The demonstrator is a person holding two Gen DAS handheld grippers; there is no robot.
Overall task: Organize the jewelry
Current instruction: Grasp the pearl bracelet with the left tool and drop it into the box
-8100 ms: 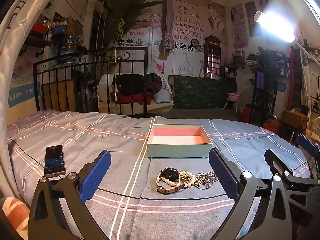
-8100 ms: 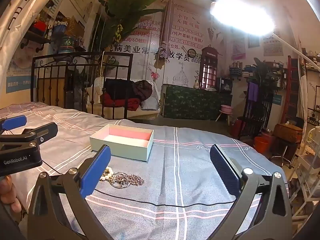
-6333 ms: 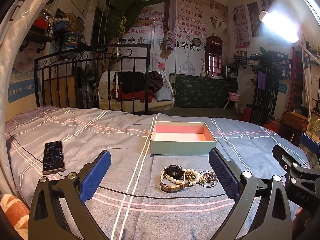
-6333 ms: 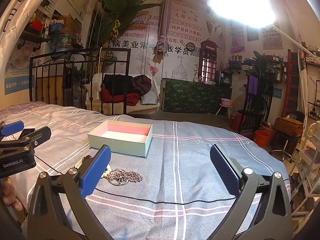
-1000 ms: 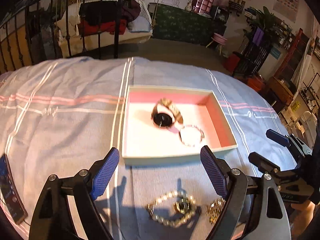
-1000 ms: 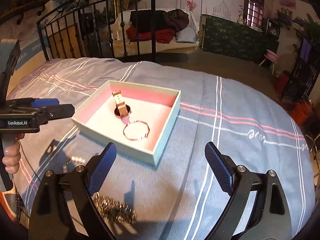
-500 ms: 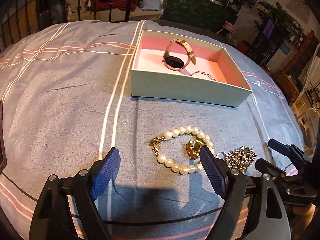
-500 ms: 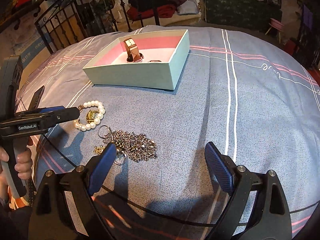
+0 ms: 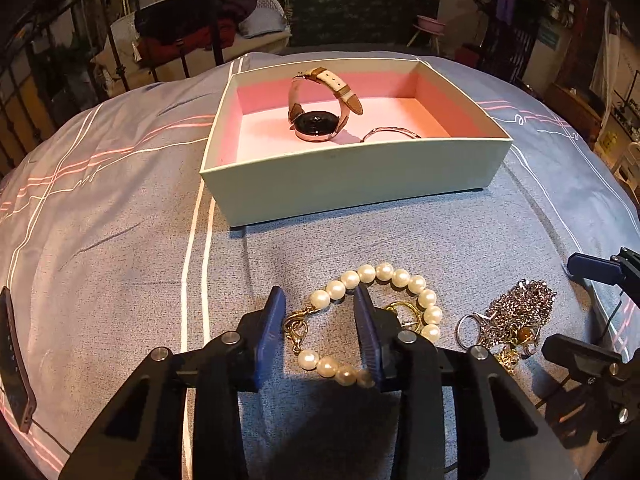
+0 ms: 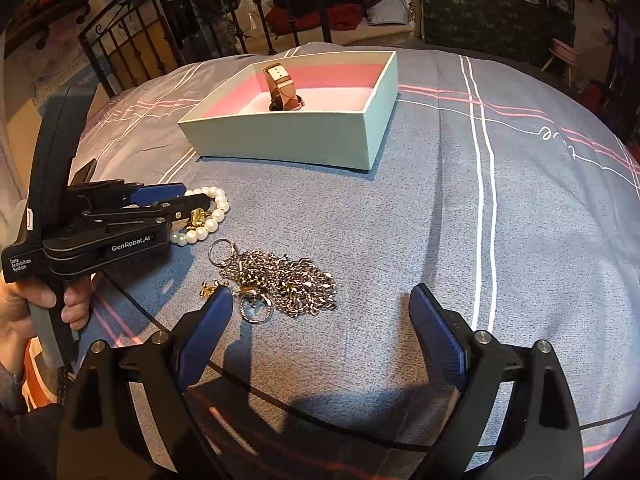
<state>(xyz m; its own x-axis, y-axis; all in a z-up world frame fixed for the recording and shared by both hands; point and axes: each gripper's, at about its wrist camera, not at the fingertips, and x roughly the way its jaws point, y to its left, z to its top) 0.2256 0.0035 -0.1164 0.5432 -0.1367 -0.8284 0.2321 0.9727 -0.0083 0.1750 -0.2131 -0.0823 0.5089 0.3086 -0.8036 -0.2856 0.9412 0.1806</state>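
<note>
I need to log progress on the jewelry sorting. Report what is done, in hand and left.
Done: the watch and a thin bangle lie inside the box. In hand: the left hand-held gripper is narrowed around the clasp end of the pearl bracelet, which lies on the bedspread. Left: that bracelet and the chain pile, in front of the open right hand-held gripper.

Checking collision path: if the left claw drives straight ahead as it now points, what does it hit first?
Probably the pearl bracelet: the left claw already straddles its near side, low over the bedspread. Beyond that, the box front wall.
</note>
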